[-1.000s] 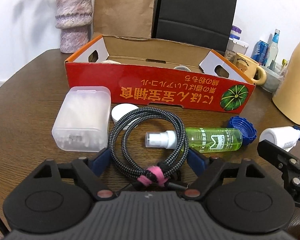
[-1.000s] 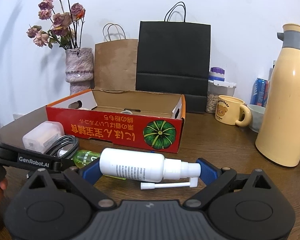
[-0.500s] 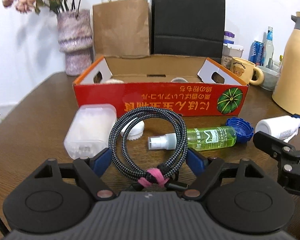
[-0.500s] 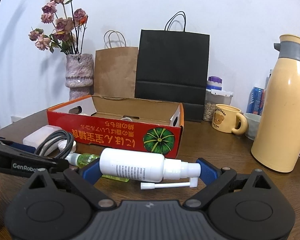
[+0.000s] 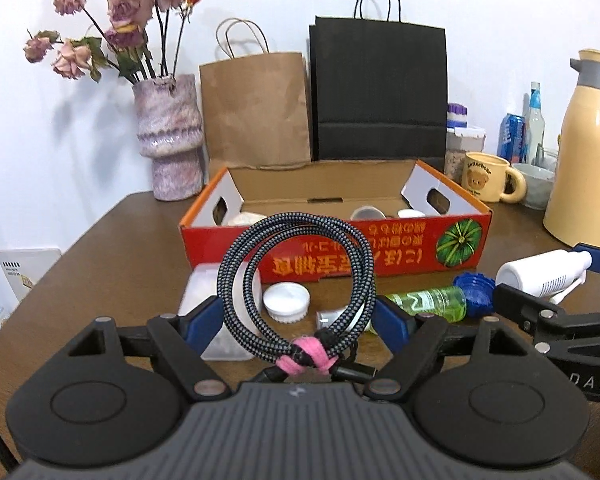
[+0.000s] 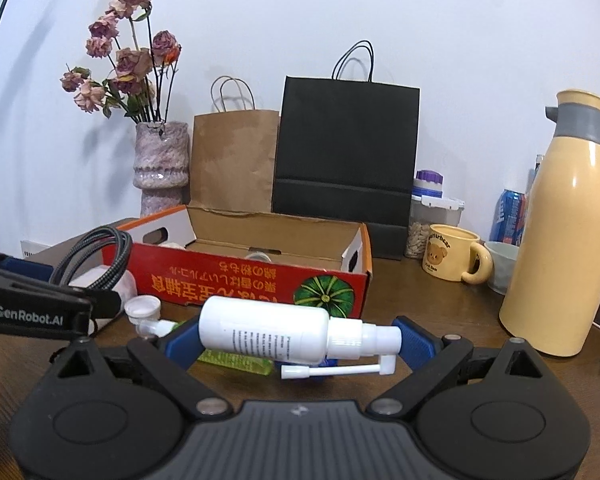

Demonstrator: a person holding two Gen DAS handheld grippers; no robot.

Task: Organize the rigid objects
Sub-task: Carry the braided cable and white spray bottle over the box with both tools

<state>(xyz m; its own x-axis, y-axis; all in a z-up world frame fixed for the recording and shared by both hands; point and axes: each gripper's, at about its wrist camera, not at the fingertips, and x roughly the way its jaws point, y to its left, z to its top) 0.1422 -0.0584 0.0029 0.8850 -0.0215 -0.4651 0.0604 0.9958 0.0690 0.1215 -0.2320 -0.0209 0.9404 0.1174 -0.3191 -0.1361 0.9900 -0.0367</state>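
My left gripper (image 5: pixel 298 316) is shut on a coiled black braided cable (image 5: pixel 236 280) tied with a pink strap, held above the table in front of the red cardboard box (image 5: pixel 400 258). My right gripper (image 6: pixel 286 330) is shut on a white spray bottle (image 6: pixel 264 328), held sideways with its nozzle to the right, also above the table before the box (image 6: pixel 260 280). The spray bottle also shows in the left wrist view (image 5: pixel 540 274). The box holds a few small white items (image 5: pixel 366 213).
On the table lie a green spray bottle (image 5: pixel 432 302), a blue cap (image 5: pixel 474 286), a white lid (image 5: pixel 286 300) and a clear plastic case (image 5: pixel 198 292). Behind the box stand a vase (image 5: pixel 168 136), paper bags (image 5: pixel 378 92), a mug (image 6: pixel 454 252) and a yellow thermos (image 6: pixel 560 232).
Both grippers have risen with their loads. The cable has lifted off the table and now hangs in front of the box. The white spray bottle is higher too.
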